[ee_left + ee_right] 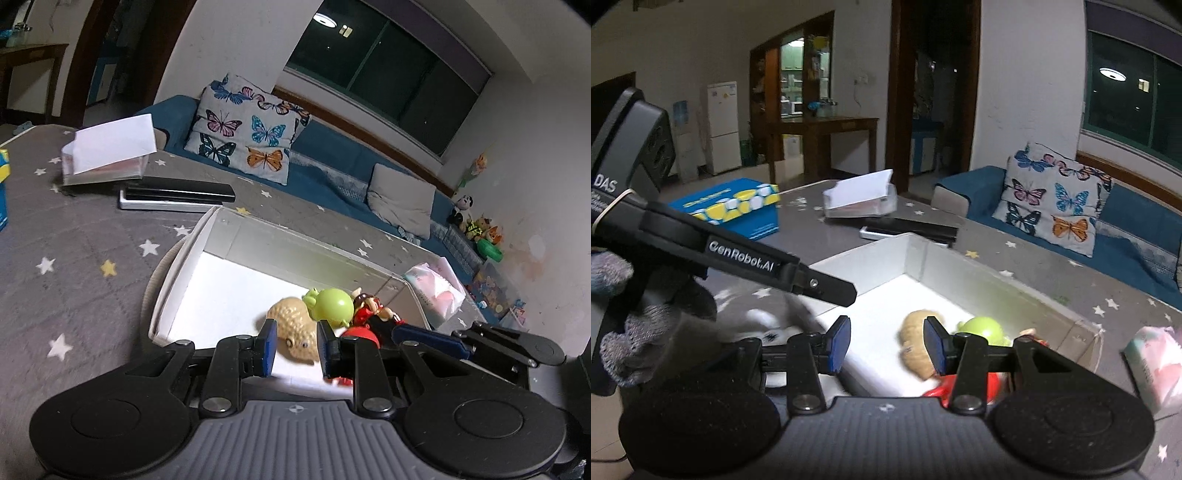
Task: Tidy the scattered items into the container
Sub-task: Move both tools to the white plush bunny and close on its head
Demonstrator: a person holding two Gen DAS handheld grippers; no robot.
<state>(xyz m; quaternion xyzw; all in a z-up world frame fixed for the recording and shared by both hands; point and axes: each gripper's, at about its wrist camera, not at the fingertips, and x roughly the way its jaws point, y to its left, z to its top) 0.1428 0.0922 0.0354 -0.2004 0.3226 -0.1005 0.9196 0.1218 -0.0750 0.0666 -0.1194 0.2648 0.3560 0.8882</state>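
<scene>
The white box point(177, 288) is sitting on the star-patterned cloth point(74, 251) just ahead of both grippers, holding a tan toy point(295, 328), a green toy point(332, 302) and a red figure point(373, 314). The left gripper point(295, 347) and right gripper point(886, 345) are hovering partly open, gripping nothing.

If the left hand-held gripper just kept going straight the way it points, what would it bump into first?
Probably the tan, bumpy plush toy lying in the white open box; it shows between the left hand-held gripper's blue pads, though depth is unclear.
</scene>
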